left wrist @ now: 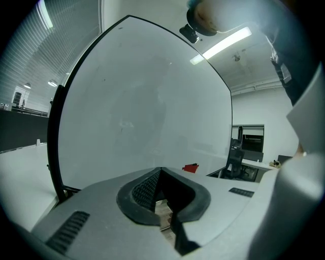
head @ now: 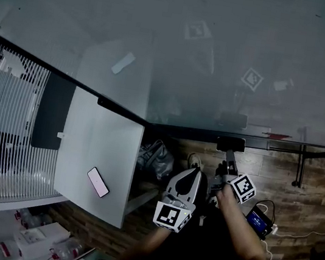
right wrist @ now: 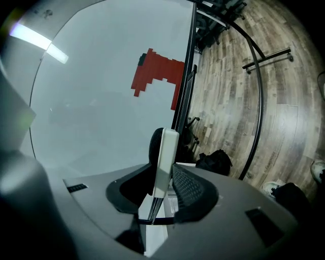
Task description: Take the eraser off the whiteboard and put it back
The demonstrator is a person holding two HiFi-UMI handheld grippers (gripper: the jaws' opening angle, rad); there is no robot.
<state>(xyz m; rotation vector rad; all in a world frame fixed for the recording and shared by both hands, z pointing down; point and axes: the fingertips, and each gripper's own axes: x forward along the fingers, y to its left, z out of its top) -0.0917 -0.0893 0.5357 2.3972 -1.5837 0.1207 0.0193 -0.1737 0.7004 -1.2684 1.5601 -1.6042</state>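
Observation:
The whiteboard (head: 224, 56) fills the top of the head view. My right gripper (head: 230, 155) is by its lower edge, shut on the eraser (head: 231, 144). In the right gripper view the eraser (right wrist: 164, 152) stands on edge between the jaws of the right gripper (right wrist: 165, 179), white back to the right and black felt towards the whiteboard (right wrist: 101, 111); I cannot tell if it touches the board. A red mark (right wrist: 155, 76) is on the board ahead. My left gripper (head: 189, 171) hangs lower left, away from the board. The left gripper (left wrist: 161, 175) has its tips together with nothing between them.
A white table (head: 95, 146) with a phone (head: 98, 181) stands on the left. Under the board, on the wood floor, lie a dark bag (head: 155, 156), a small device with a lit screen (head: 258, 219) with cables, and the board's stand legs (head: 298, 167).

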